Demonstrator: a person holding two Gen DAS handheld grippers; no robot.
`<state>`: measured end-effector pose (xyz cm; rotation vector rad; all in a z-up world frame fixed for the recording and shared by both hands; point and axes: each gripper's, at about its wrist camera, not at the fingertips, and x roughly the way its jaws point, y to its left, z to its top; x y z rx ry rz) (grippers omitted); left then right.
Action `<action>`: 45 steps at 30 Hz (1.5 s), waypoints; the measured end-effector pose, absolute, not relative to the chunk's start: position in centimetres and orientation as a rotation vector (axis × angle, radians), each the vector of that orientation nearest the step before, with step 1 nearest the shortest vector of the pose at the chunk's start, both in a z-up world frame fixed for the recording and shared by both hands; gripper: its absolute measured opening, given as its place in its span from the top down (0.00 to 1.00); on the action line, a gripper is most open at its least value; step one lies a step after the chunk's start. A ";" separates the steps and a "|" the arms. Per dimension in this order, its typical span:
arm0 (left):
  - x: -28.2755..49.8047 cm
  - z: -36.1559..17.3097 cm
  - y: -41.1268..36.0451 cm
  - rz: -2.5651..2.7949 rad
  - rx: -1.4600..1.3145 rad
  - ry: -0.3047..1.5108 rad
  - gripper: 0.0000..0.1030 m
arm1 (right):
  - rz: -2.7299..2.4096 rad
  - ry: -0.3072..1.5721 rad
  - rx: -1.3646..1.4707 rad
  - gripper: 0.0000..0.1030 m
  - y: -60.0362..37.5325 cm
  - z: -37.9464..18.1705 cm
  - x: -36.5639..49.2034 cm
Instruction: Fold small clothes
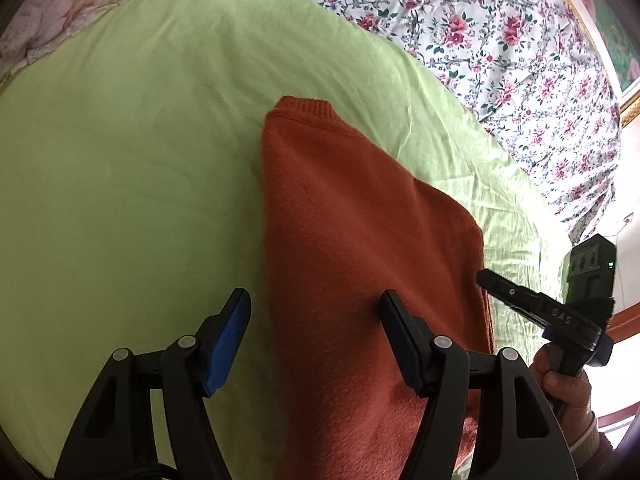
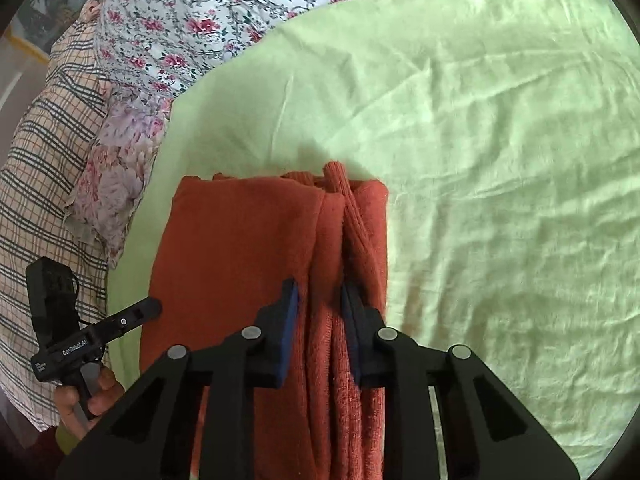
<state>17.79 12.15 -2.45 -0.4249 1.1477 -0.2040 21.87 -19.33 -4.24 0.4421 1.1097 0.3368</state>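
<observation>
Starting at the left, the left gripper point(image 1: 314, 344) is hovering with its jaws spread wide and holding nothing; one blue-padded finger is sitting over the bare green sheet point(image 1: 120, 200) and the other over the orange sweater point(image 1: 360, 220), so the garment's left folded edge is running up between them. That straddling pose looks like a readiness to pin or pinch this edge, though no contact is visible.

The sweater is lying lengthwise on the green sheet, already narrowed into a long strip, with its ribbed collar at the far end and the near end passing under both tools. It is resting well inside the sheet, away from the floral bedding point(image 1: 500, 40) behind.

Further right, the right gripper point(image 2: 318, 312) is clenched on the sweater's right-hand side: in its own view the pads are squeezing a ridge of gathered layers, including a ribbed strip that is probably a sleeve or cuff tucked inward. Gripping several layers together is likely meant to keep the side fold from springing open while the strip is lifted or doubled over.

In my judgement the side folds are done and the lengthwise fold is what remains; loose ribbing could slip out if the bundle is raised quickly
</observation>
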 end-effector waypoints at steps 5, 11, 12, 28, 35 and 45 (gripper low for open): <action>18.1 -2.9 11.5 -0.210 -0.424 1.161 0.35 | 0.355 1.110 0.479 0.76 -19.8 -4.3 22.1; 18.3 -2.9 11.4 -0.211 -0.421 1.170 0.35 | 0.379 1.096 0.487 0.74 -19.2 -4.2 22.3; 18.3 -3.0 11.4 -0.211 -0.422 1.172 0.35 | 0.380 1.094 0.489 0.74 -19.1 -4.1 22.4; 25.5 -4.8 11.1 -0.233 -0.440 1.222 0.37 | 0.361 1.082 0.417 0.90 -20.6 -3.2 23.0; 30.5 -4.2 12.7 -0.185 -0.442 1.138 0.92 | 0.393 1.057 0.402 0.90 -20.3 -2.6 23.7; 26.9 -0.2 12.0 -0.144 -0.312 1.099 0.74 | 0.320 1.119 0.405 0.85 -21.1 -3.8 23.7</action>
